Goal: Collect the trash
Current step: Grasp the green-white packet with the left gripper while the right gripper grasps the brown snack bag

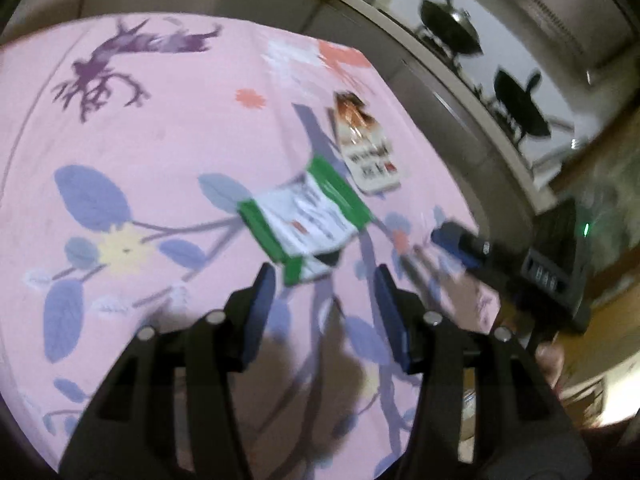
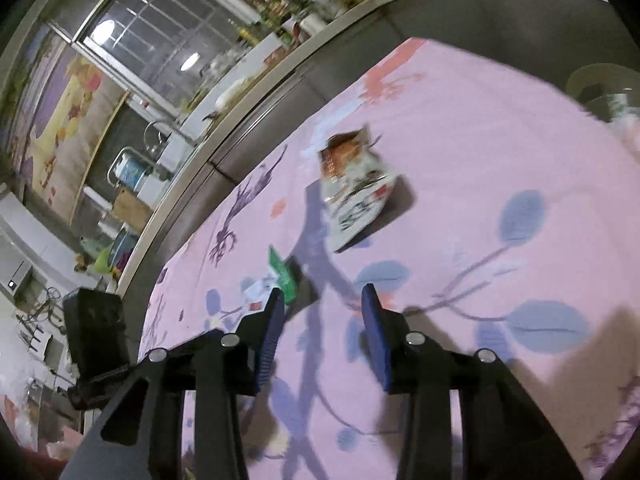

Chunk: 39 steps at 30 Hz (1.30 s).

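A flattened green and white carton lies on the pink floral cloth, just ahead of my left gripper, which is open and empty. A crumpled white and orange snack wrapper lies just beyond the carton. In the right wrist view the wrapper lies ahead of my open, empty right gripper, and the carton shows beside its left fingertip. The right gripper also shows in the left wrist view, to the right of the carton.
The pink cloth covers the table. A steel counter edge runs behind it, with dark pans beyond. A round container stands at the table's far right. A kitchen sink and window show at the left.
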### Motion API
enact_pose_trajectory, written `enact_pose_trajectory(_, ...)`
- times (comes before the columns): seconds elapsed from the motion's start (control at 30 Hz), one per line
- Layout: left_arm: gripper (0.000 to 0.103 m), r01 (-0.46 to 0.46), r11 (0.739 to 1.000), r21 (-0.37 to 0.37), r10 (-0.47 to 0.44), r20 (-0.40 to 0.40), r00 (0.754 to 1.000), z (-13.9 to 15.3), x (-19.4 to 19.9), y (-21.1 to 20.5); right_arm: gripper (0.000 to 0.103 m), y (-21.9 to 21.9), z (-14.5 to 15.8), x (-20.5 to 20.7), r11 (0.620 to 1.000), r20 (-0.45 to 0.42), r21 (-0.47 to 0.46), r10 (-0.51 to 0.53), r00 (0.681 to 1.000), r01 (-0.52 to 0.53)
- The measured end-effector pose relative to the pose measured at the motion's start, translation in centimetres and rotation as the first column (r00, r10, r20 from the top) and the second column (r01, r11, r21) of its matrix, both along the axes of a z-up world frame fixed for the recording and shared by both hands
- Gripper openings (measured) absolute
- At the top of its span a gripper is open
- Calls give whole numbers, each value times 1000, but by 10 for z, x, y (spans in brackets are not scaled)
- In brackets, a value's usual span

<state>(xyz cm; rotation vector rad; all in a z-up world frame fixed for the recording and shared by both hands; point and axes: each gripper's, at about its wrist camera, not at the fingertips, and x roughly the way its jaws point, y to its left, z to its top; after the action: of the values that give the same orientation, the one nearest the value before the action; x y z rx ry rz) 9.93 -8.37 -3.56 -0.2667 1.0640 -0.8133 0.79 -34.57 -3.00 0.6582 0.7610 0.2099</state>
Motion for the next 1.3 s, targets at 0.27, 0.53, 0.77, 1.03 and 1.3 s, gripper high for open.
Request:
enact_pose_trajectory(0.27, 49, -61, 982, -178, 25, -200, 979, -29, 39, 8, 35, 25, -2, 33, 999, -28, 0, 54, 998, -54)
enact_pose_trajectory(0.53, 49, -15, 980, -200, -26, -200, 979, -27, 48, -6, 10, 57, -14, 50, 969, -87, -230, 71, 994, -89)
enact_pose_trajectory(0.77, 28, 37, 978, -203, -71, -166, 984, -22, 51, -29, 10, 40, -26, 48, 990, -61, -108, 90, 994, -96)
enact_pose_trajectory(1.03, 4, 10, 999, -50, -14, -91, 996, -21, 52, -30, 35, 13, -9, 38, 998, -9, -53, 32, 999, -33)
enact_pose_trajectory(1.3, 4, -38, 999, -23, 39, 71, 997, 16, 49, -1, 47, -33, 3, 53, 985, 32, -127, -114, 993, 117)
